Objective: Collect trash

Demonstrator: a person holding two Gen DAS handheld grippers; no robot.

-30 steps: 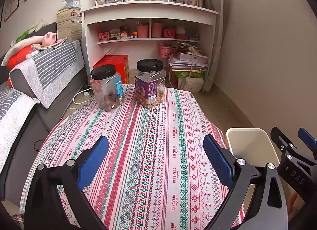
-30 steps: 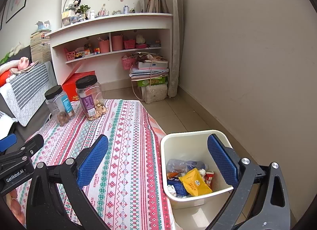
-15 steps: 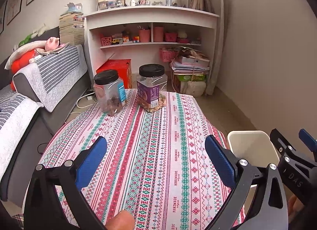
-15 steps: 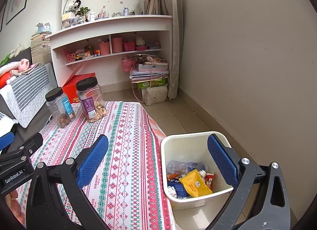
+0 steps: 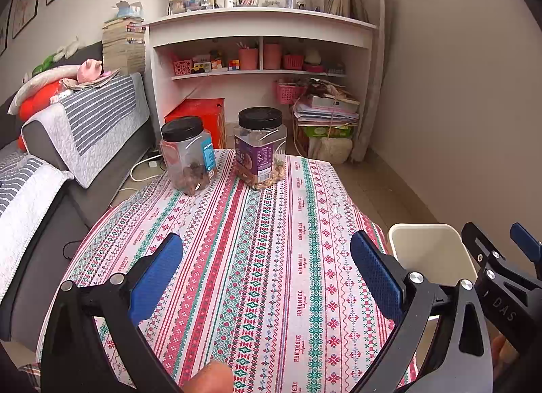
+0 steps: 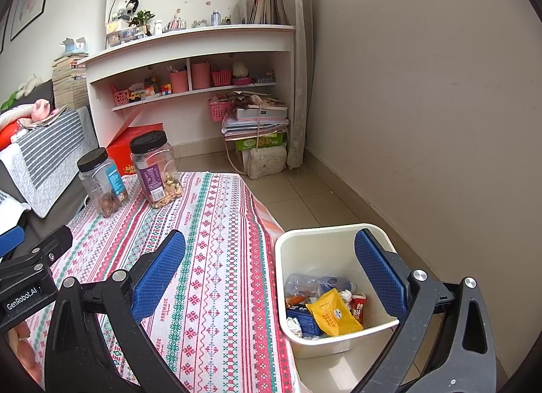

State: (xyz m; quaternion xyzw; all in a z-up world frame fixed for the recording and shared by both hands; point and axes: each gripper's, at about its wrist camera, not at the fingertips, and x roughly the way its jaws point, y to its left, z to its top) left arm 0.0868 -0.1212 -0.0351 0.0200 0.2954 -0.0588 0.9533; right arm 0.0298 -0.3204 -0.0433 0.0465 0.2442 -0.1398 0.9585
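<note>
A cream trash bin [image 6: 325, 240] stands on the floor right of the table; it holds a yellow packet [image 6: 333, 313], a crushed clear bottle [image 6: 305, 284] and other wrappers. The bin's rim also shows in the left wrist view [image 5: 430, 247]. My left gripper [image 5: 267, 277] is open and empty above the patterned tablecloth [image 5: 264, 240]. My right gripper [image 6: 271, 274] is open and empty, held above the table's right edge and the bin. No loose trash shows on the cloth.
Two clear jars with black lids [image 5: 188, 156] [image 5: 260, 147] stand at the table's far end. A grey sofa [image 5: 84, 128] runs along the left. White shelves [image 5: 261, 54], a red box [image 5: 200, 115] and stacked papers [image 5: 325, 111] are beyond. A wall [image 6: 423, 88] lies to the right.
Both grippers have drawn back and risen slightly, so the jars look a little farther away. Both stay open and empty. A fingertip has appeared at the bottom of the left view.
</note>
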